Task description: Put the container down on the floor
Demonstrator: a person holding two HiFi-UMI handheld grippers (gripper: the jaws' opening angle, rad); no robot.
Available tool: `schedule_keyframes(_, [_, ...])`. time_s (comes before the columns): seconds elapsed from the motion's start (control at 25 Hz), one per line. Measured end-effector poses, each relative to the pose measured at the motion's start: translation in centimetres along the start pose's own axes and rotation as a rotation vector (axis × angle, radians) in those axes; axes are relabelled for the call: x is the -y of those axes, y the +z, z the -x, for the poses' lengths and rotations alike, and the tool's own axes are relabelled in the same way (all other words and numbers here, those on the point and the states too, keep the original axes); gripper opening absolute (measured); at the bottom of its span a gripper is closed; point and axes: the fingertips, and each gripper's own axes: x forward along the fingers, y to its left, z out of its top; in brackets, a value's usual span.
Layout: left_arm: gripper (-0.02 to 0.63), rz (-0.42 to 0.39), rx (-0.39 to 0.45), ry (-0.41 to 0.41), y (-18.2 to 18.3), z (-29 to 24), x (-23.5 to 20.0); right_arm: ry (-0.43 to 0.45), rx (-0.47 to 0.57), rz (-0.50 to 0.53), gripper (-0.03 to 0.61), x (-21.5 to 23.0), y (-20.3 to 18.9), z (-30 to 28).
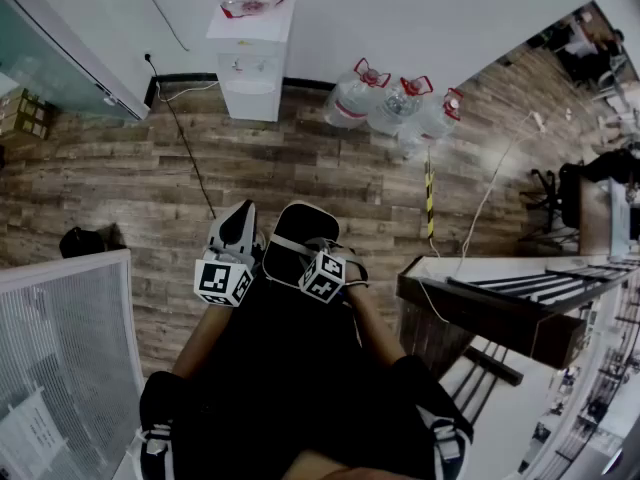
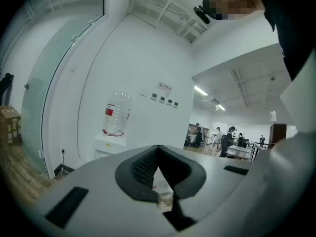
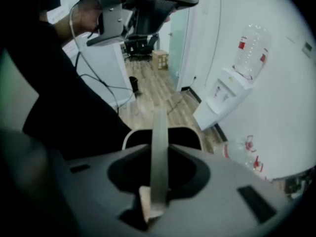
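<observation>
The container (image 1: 300, 236) is a black bucket-like tub with a pale rim and a pale strap handle (image 1: 292, 247). It hangs in front of my body, above the wooden floor (image 1: 330, 183). My right gripper (image 1: 318, 258) points steeply down and is shut on the handle (image 3: 159, 142), which runs up between its jaws. The tub's dark mouth (image 3: 183, 137) shows just beyond them. My left gripper (image 1: 238, 230) is level beside the tub's left side, jaws together with nothing in them. In the left gripper view its tips (image 2: 158, 148) meet.
A white water dispenser (image 1: 250, 63) stands at the far wall, with three large water bottles (image 1: 395, 103) on the floor to its right. A black cable (image 1: 190, 158) crosses the floor. A dark table (image 1: 500, 308) is at right, a white panel (image 1: 65, 348) at left.
</observation>
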Motion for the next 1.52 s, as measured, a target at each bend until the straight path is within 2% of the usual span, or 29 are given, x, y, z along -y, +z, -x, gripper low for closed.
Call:
schedule_keyframes(0.32, [0.031,0.009,0.001,-0.004,0.2,-0.5,-0.7,-0.009,-0.006,0.009,0.109,0.8,0.5,0.0])
schedule_keyframes(0.64, [0.031,0.028,-0.002,-0.03,0.4,-1.6,-1.7,-0.007,-0.001,-0.045,0.107,2.7,1.0,-0.3])
schedule_keyframes(1.04, [0.031,0.042,-0.009,-0.105,1.2,-4.0,-4.7,-0.044,-0.005,-0.092,0.107,5.5,3.0,-1.2])
schedule_keyframes(1.28, [0.031,0.04,-0.013,-0.139,1.6,-5.6,-7.7,-0.09,0.021,-0.162,0.107,9.2,4.9,-1.8])
schedule_keyframes(1.52, [0.031,0.039,-0.018,-0.135,1.9,-6.7,-9.2,-0.122,0.041,-0.177,0.107,13.0,6.5,-1.9])
